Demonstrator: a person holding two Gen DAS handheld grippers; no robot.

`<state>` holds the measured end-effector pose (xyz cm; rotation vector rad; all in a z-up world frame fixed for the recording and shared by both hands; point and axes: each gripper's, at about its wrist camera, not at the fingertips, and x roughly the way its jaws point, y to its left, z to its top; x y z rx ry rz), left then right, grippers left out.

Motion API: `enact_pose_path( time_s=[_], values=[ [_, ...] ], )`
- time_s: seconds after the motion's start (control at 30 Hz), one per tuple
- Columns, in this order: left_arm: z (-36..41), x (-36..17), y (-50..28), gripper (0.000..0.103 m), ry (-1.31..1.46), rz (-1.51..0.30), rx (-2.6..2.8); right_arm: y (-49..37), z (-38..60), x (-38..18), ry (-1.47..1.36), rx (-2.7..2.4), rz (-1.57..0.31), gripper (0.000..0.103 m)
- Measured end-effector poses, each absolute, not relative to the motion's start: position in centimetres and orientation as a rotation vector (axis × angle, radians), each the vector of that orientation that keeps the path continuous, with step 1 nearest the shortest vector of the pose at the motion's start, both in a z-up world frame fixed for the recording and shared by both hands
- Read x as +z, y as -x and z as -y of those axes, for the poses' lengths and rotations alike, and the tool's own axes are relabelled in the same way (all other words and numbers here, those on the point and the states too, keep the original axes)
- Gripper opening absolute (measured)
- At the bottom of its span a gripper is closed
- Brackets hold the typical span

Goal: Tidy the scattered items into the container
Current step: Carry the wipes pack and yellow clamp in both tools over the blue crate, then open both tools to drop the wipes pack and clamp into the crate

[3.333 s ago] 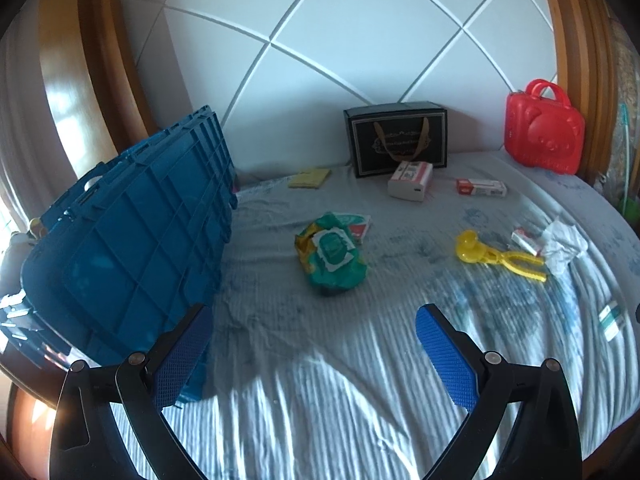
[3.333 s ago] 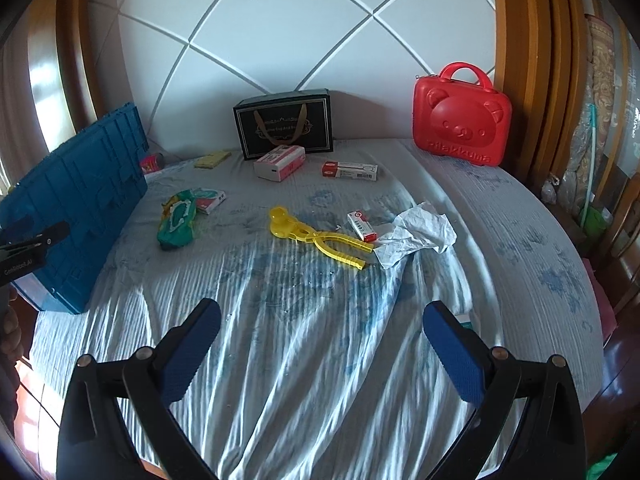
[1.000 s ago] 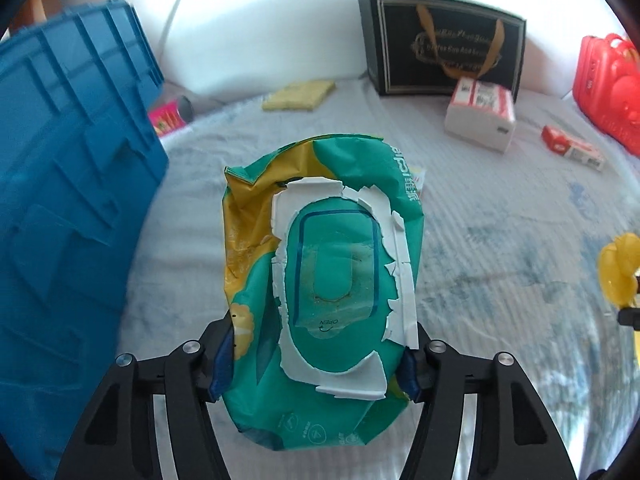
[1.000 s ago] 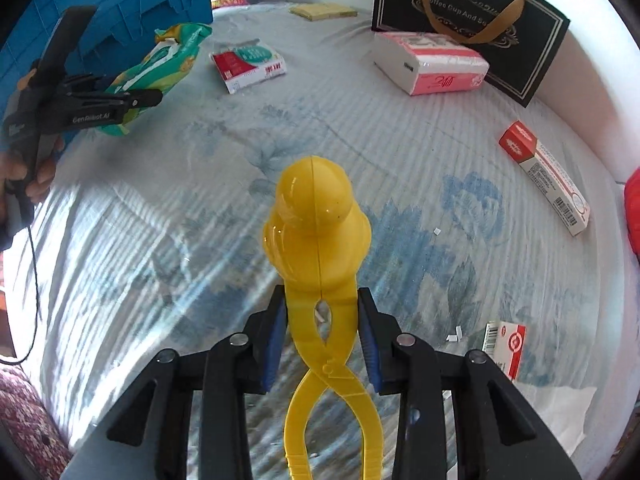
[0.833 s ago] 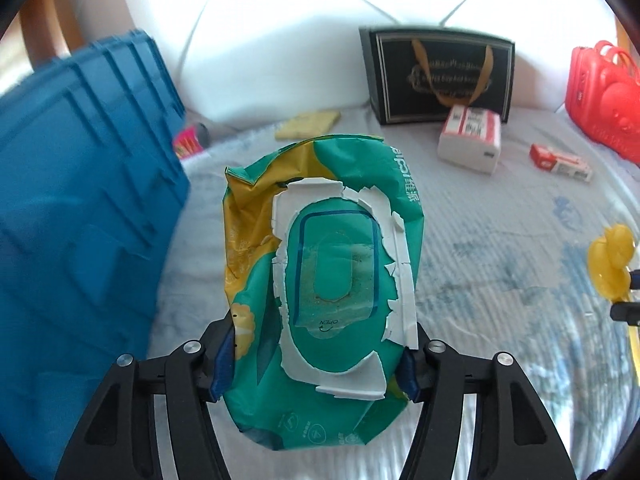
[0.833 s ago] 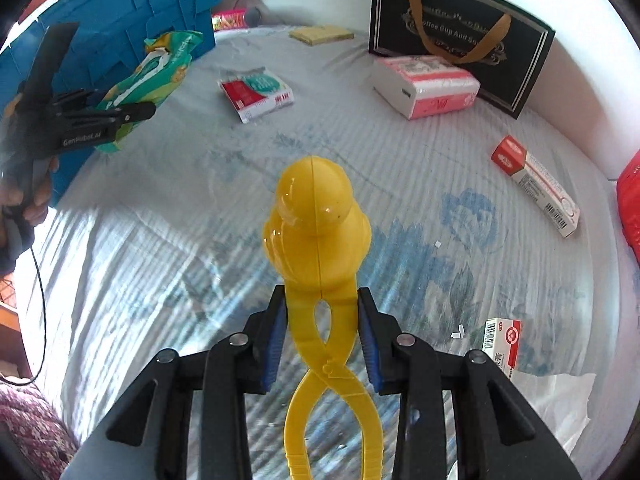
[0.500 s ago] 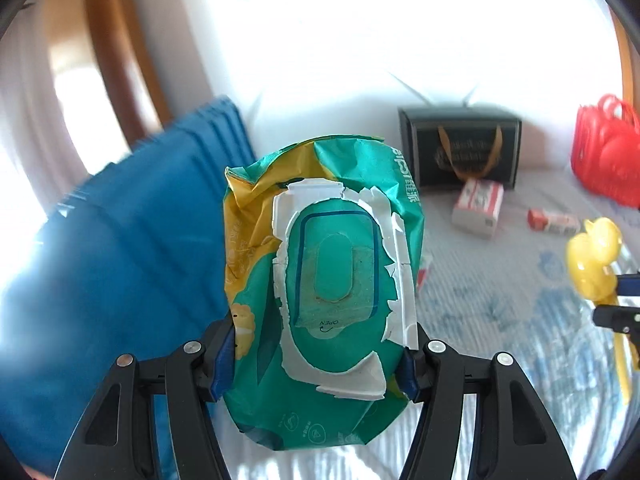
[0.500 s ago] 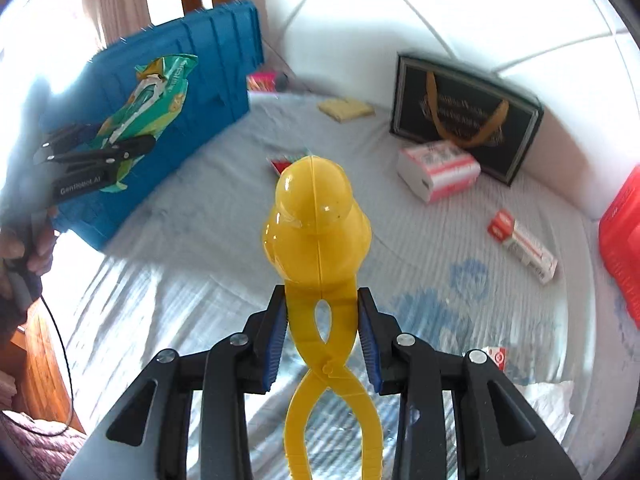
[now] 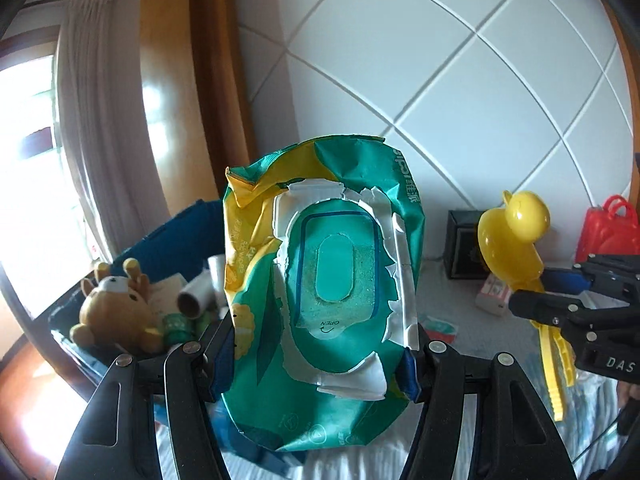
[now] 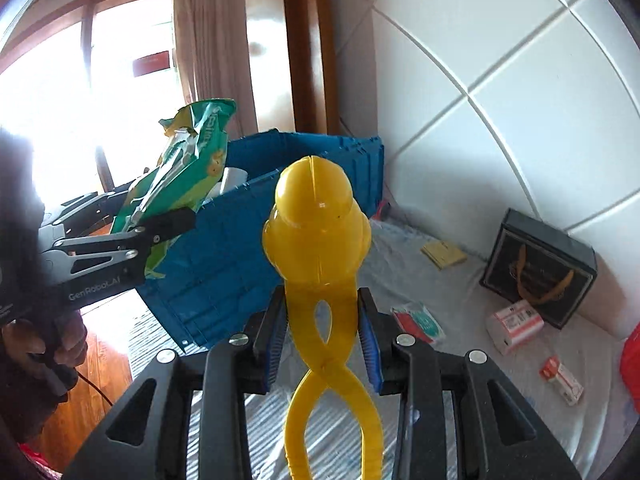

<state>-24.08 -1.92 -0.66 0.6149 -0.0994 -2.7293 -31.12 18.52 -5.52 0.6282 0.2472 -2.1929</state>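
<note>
Both grippers are carrying loads raised above the bed, presumably so each item can clear the wall of the blue crate (image 10: 256, 248) before being let go. The left gripper (image 9: 316, 344) is clamped across the lower body of the green wipes pack (image 9: 324, 280), its blue pads pressed into the soft sides, and the pack stands upright between the fingers; seen from the right wrist camera the pack sits above the crate's near left rim, so the drop looks close. Inside the crate a plush bear (image 9: 108, 312) and a cardboard roll (image 9: 192, 300) already lie (with other small things too crowded to name). The right gripper (image 10: 324, 340) is closed narrowly on the crossed handles of the yellow duck-shaped tongs (image 10: 320, 232), the duck head pointing up and away; it hangs over the bed to the right of the crate, not yet above the opening. On the bed to the far right a black gift bag (image 10: 540, 268), a pink-and-white box (image 10: 516, 326), a yellow pad (image 10: 444, 254) and a small red-and-white carton (image 10: 562, 380) are not yet collected, so I judge the tidying far from finished.
</note>
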Motion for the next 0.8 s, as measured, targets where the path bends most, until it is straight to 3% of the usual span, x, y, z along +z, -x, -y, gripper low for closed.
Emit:
enact_pose_path(
  time_s=[0.3,0.47,0.7,0.8],
  values=[
    [16.2,3.7,24.2,0.064,-0.581,0.161,-2.662,31.8,-1.6,1.6,-0.544,-2.150,-0.198,0.033],
    [24.0,4.7,26.8,0.064,-0.622,0.182,-2.610,35.8,8.4,2.2,-0.651,-2.138,-0.135,0.033],
    [29.9,3.9,31.8,0.082,-0.705,0.156,-2.586,42.3,16.2,1.5,-0.812,-2.190,-0.017,0.034],
    [30.7,3.9,32.9,0.086,-0.706,0.170,-2.609,42.5,16.4,1.8,-0.810,-2.218,0.003,0.055]
  ],
)
